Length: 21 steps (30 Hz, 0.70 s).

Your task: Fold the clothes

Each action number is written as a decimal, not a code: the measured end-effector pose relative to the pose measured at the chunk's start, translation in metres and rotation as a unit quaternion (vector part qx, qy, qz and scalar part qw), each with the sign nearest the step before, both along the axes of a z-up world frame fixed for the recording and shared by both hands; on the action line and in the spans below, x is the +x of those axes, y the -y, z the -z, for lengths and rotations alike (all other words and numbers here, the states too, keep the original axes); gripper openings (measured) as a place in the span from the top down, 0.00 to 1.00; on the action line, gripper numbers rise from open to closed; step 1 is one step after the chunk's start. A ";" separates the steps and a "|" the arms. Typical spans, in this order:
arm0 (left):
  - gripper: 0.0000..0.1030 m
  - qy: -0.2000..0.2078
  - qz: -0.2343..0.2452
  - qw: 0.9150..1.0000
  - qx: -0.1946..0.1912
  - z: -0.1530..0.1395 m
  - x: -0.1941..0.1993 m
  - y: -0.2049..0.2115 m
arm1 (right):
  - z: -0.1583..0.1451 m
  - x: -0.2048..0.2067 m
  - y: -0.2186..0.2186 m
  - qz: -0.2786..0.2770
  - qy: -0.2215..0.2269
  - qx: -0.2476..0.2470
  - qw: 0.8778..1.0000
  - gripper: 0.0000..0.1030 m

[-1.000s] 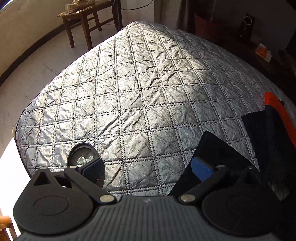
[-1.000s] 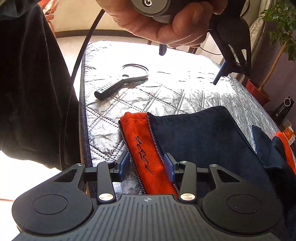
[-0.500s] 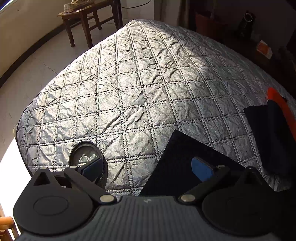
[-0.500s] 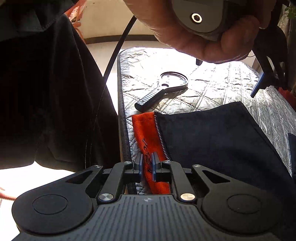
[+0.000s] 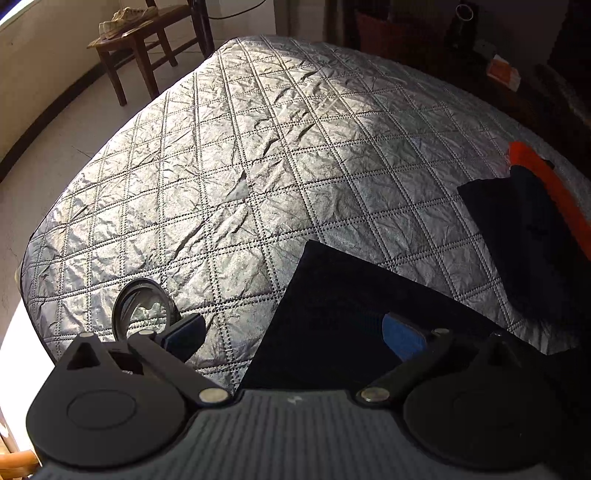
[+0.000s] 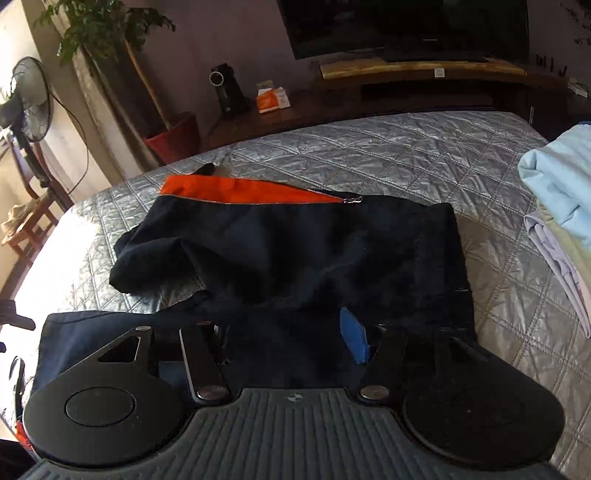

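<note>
- The dark navy jacket (image 6: 280,254) lies spread on the quilted silver bed cover (image 6: 424,155), its orange lining (image 6: 236,192) and zipper (image 6: 352,199) showing along the far edge.
- One sleeve is bunched at the jacket's left side in the right wrist view.
- Right tongs (image 6: 288,343): jaws opening, standing apart over the near navy cloth; the blue pad (image 6: 354,339) presses on nothing.
- Left tongs (image 5: 295,334): spread wide above the bed, pinching nothing. A flat corner of the jacket (image 5: 332,306) lies under the blue right-hand pad (image 5: 402,338).
- A magnifying glass (image 5: 142,308) rests on the cover just beyond the other finger of the left tongs.
- A stack of pale blue folded clothes (image 6: 561,192) sits at the right edge of the bed, apart from the jacket.
- Beyond the bed: a wooden stool (image 5: 144,40) and a potted plant (image 6: 110,33).
</note>
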<state>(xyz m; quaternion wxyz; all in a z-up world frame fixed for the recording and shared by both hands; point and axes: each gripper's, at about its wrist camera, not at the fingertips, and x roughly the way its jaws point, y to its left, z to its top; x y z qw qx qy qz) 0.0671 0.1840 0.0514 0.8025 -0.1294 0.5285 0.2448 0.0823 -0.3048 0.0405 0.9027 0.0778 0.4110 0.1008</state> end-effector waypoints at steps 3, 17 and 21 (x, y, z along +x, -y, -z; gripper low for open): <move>0.01 -0.005 0.011 1.000 0.003 0.003 0.005 0.010 | -0.001 0.044 0.003 -0.052 0.008 -0.057 0.997 0.28; 0.01 -0.018 0.037 0.999 0.008 0.013 0.019 0.033 | 0.067 0.140 0.075 0.108 -0.100 -0.033 0.989 0.66; 0.01 -0.020 0.049 0.999 0.011 0.013 0.021 0.041 | 0.040 0.135 0.080 0.164 -0.028 -0.071 0.983 0.65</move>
